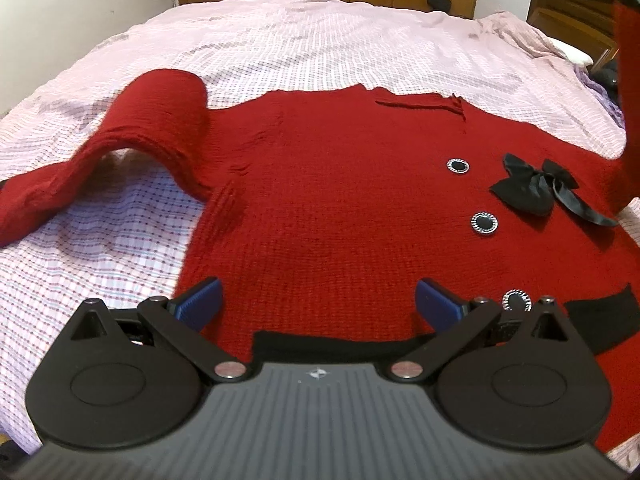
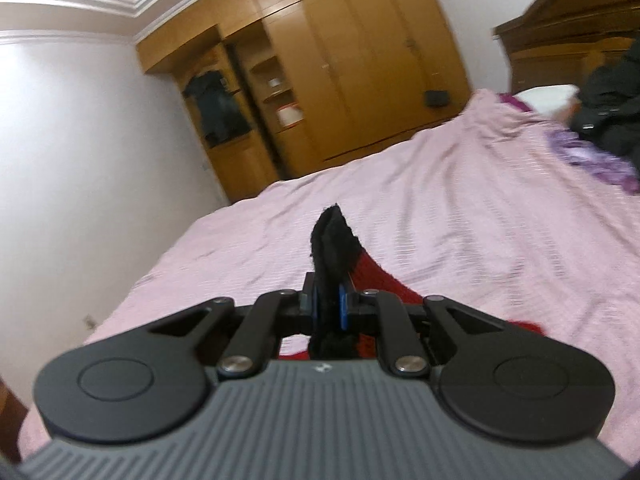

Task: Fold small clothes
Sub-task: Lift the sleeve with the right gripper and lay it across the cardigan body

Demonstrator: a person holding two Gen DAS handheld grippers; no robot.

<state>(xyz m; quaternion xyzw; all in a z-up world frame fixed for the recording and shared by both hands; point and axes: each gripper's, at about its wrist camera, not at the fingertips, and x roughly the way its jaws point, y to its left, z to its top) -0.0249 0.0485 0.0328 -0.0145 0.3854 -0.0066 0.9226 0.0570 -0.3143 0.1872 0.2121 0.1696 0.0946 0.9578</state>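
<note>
In the right-wrist view alone, the right tool [image 2: 328, 304] pinches the black cuff [image 2: 332, 236] — lifted.

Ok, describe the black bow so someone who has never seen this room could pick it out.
Start at the pink bedspread and find the red knitted sweater spread flat on it. The bow lies on the sweater's front, beside its row of round black buttons. Unlike them it is soft ribbon, with a loose trailing tail.

Red sweater's [image 1: 340, 200] lifted sleeve [image 1: 628, 100] cut off at right edge
</note>
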